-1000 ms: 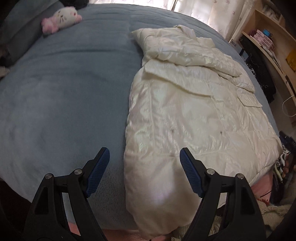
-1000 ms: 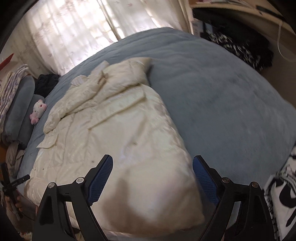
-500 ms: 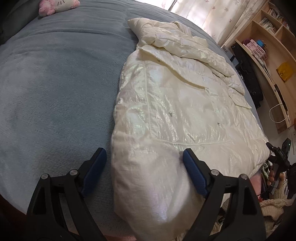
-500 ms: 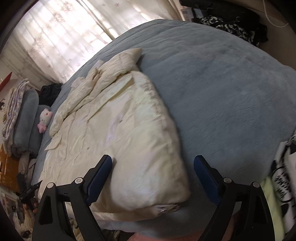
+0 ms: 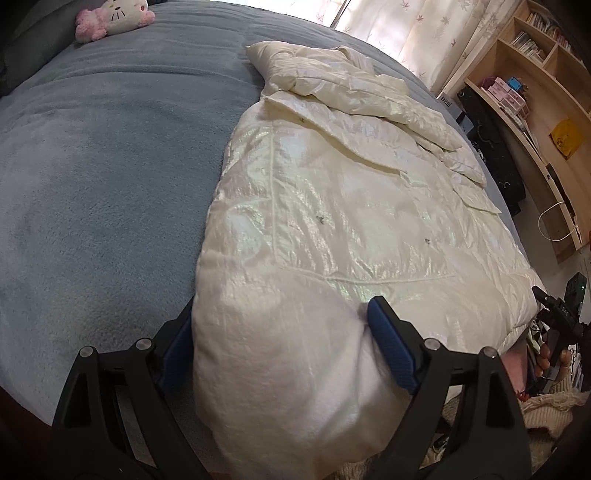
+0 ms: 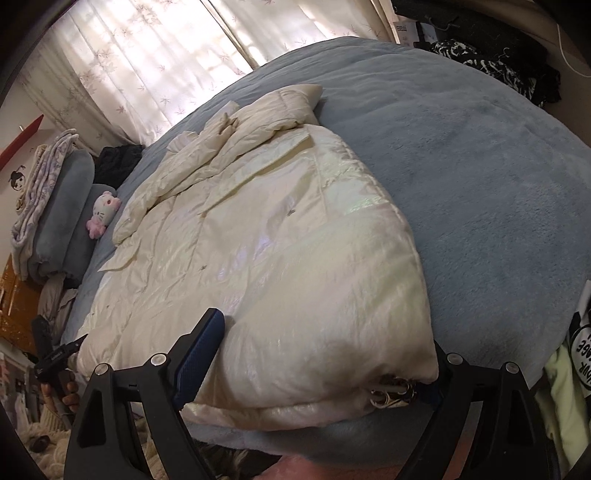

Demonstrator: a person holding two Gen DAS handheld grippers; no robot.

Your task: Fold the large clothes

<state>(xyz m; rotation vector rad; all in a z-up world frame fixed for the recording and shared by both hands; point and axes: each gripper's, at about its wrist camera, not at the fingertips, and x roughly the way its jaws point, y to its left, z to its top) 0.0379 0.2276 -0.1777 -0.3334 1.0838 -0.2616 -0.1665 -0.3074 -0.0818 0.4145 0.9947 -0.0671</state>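
Bed point(image 5: 92, 192) covered by a grey-blue plush blanket, bearing a large cream-white quilted puffer coat point(image 5: 351, 206) laid flat, hem toward the near bed edge, collar end away. Left gripper point(image 5: 280, 332): jaws spread wide, having just been opening, straddling the coat's near left hem corner, blue pads against its puffed sides. Right gripper point(image 6: 325, 354): jaws spread wide around the near right hem corner, beside a small metal zipper ring point(image 6: 391, 393). Pink-and-white plush cat toy point(image 5: 114, 16) lies far off by the pillows.
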